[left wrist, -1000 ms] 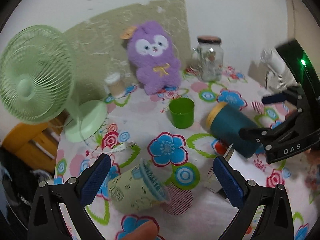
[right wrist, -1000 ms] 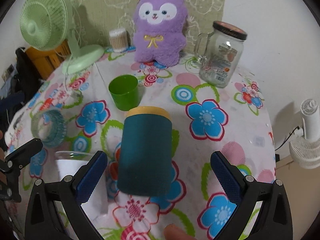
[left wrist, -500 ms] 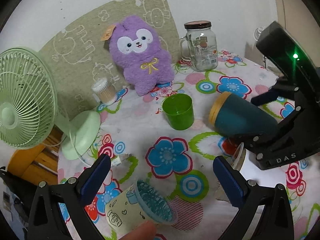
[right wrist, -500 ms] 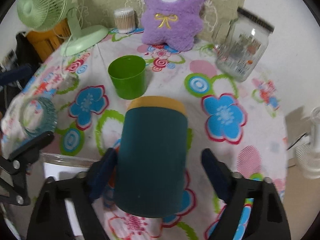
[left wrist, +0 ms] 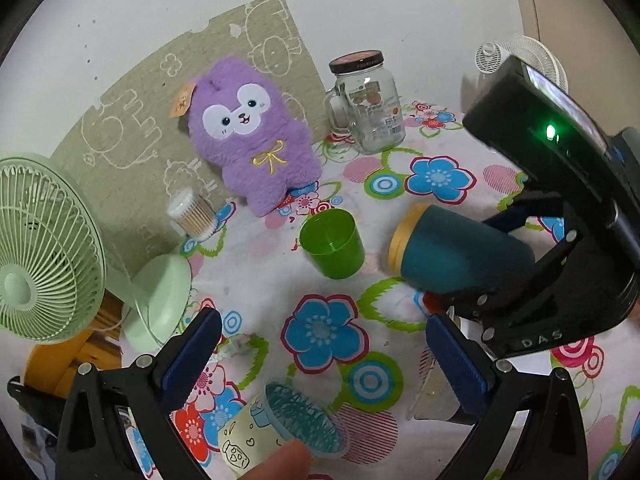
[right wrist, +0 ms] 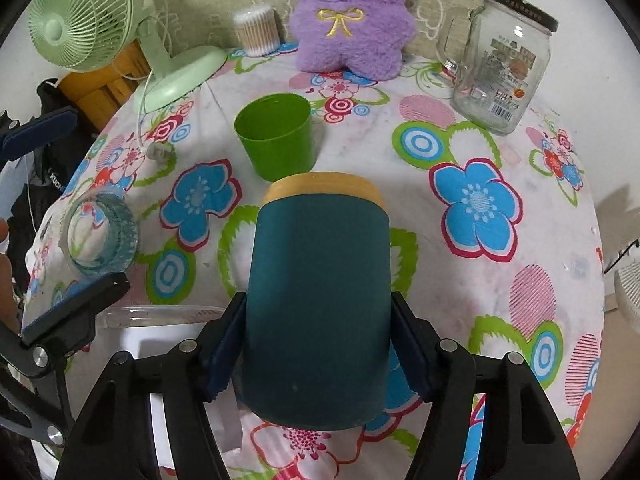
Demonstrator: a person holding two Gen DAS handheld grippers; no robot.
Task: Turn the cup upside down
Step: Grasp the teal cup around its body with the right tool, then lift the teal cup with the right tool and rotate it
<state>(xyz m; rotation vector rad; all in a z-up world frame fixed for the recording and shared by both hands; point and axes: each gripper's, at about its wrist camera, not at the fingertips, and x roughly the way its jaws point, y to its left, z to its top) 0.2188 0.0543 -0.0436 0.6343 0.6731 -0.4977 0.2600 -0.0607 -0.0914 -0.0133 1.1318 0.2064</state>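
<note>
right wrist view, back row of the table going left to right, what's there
green fan → tub of cotton swabs → purple plush toy → glass jar with handle

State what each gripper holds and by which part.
Right gripper clamps the teal cup by its side walls near the base. Left gripper holds nothing.

White wall [left wrist: 160,8] (green mat [left wrist: 152,104] against it)
</note>
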